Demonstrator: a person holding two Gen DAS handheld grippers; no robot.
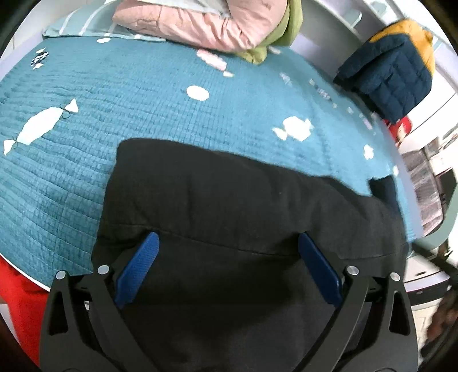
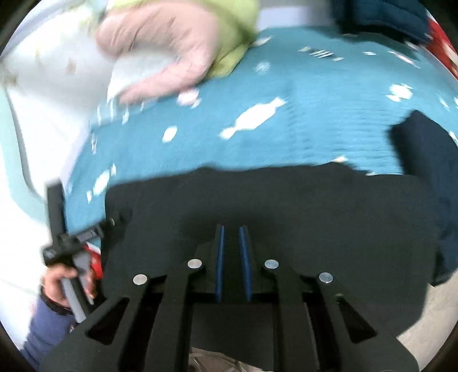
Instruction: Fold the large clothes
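Note:
A large black garment [image 1: 229, 200] lies spread on the teal quilted bed cover [image 1: 114, 100] and hangs over its near edge. My left gripper [image 1: 227, 240] is open, its blue pads wide apart just above the black cloth near a seam. In the right wrist view the same black garment [image 2: 300, 206] fills the lower half. My right gripper [image 2: 232, 231] hovers over it with its blue pads nearly together, a narrow gap between them and no cloth seen between them. The left gripper's handle [image 2: 68, 243], held in a hand, shows at that garment's left edge.
A pink padded jacket [image 1: 200, 25] and green cloth [image 1: 274, 43] lie at the head of the bed. A navy and yellow puffer jacket [image 1: 395, 74] sits folded at the far right. A dark navy garment [image 2: 426, 148] lies right of the black one.

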